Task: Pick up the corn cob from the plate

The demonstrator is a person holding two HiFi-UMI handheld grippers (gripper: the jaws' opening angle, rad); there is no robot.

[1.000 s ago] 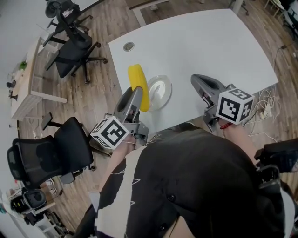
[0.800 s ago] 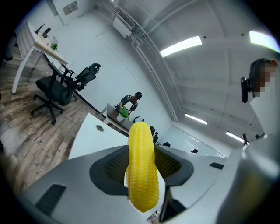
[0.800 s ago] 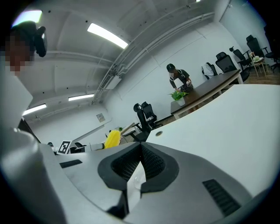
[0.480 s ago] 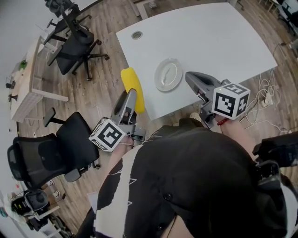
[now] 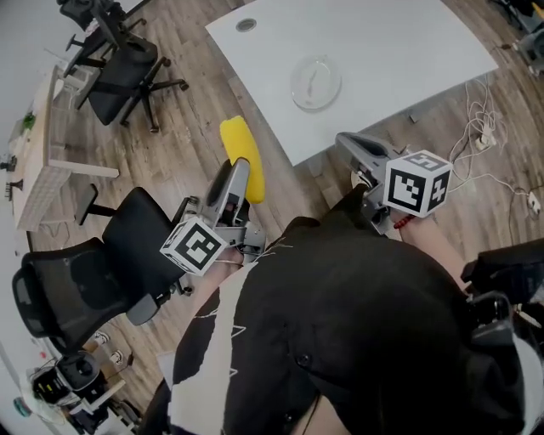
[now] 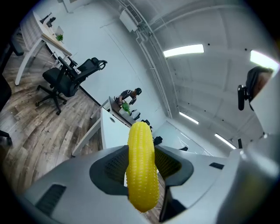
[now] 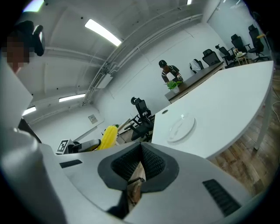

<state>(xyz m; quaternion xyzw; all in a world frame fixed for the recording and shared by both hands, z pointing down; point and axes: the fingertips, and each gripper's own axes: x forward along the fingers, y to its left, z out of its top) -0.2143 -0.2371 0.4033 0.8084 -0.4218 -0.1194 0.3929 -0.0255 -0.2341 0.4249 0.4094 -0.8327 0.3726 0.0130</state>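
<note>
The yellow corn cob (image 5: 242, 157) is off the plate, clamped between the jaws of my left gripper (image 5: 240, 174) over the wooden floor, left of the table corner. In the left gripper view the corn cob (image 6: 142, 170) stands upright between both pads. The empty clear plate (image 5: 315, 82) lies on the white table (image 5: 382, 42), well ahead of both grippers. My right gripper (image 5: 350, 144) hovers off the table's near edge, its pads closed together with nothing between them. The right gripper view shows the plate (image 7: 181, 127) and, further left, the corn cob (image 7: 108, 136).
Black office chairs stand at the left, one (image 5: 127, 72) far and one (image 5: 93, 272) close to me. Cables (image 5: 480, 136) trail on the floor at the right. A round grommet (image 5: 246, 25) sits in the table's far corner. A person (image 7: 168, 72) stands at a far desk.
Both grippers have drawn back from the table toward me. The corn cob went with the left gripper, from beside the plate to out over the floor.
</note>
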